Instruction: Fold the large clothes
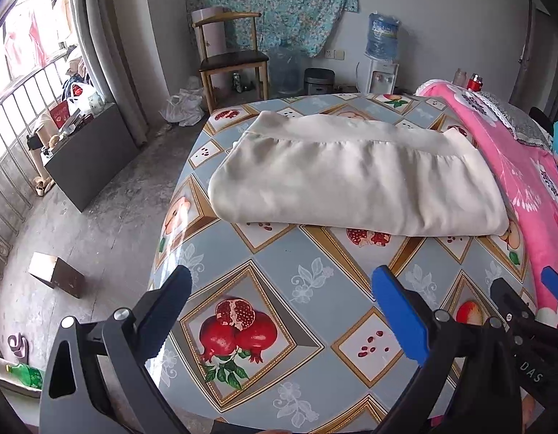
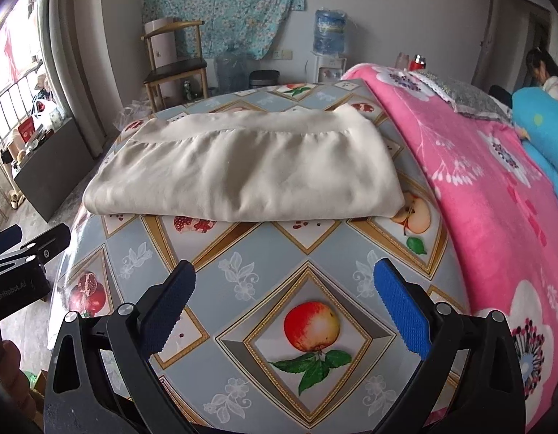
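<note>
A cream garment (image 1: 355, 177) lies folded into a flat rectangle on the far half of the table (image 1: 279, 289), which carries a fruit-patterned cloth. The right wrist view shows the same cream garment (image 2: 243, 173) from the front, with its near fold straight. My left gripper (image 1: 280, 284) hovers over the table's near part, open and empty, well short of the garment. My right gripper (image 2: 284, 276) is also open and empty, above the table (image 2: 315, 246) near an apple print. The right gripper's fingers (image 1: 553, 285) show at the right edge of the left wrist view.
A pink flowered blanket (image 2: 496, 188) covers the table's right side. A wooden chair (image 1: 232, 58), water dispenser (image 1: 382, 54) and plastic bags stand by the far wall. A dark cabinet (image 1: 91, 155) and small box (image 1: 56, 275) are on the floor at left. A person (image 2: 546, 76) sits far right.
</note>
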`<state>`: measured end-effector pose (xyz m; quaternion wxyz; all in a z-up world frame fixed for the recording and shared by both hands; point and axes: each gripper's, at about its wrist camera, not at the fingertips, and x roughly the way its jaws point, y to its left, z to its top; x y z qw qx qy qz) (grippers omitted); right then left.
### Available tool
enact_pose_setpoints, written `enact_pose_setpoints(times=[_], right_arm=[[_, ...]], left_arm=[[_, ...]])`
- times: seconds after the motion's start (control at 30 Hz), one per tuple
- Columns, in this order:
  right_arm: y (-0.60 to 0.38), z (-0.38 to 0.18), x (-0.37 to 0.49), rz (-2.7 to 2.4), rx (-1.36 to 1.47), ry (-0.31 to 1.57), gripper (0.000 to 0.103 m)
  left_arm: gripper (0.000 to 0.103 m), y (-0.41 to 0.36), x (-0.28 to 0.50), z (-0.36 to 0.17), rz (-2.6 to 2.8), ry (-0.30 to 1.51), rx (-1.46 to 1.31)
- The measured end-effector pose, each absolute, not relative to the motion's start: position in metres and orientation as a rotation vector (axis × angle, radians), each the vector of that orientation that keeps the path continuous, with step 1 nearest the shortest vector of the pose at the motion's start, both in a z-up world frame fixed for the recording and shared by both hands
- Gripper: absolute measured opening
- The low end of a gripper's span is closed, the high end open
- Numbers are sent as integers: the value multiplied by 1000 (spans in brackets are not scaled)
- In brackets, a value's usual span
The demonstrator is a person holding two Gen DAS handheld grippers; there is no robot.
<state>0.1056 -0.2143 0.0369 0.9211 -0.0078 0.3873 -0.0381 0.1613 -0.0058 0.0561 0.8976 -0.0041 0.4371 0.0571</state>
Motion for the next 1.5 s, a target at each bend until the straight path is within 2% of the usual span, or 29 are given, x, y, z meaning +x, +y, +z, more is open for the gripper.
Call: enact_pose_setpoints(times=[1.5], right_arm=[[-210, 35, 113, -122, -53, 831, 96]], left_arm=[[98, -9, 172, 48, 65, 933, -29]])
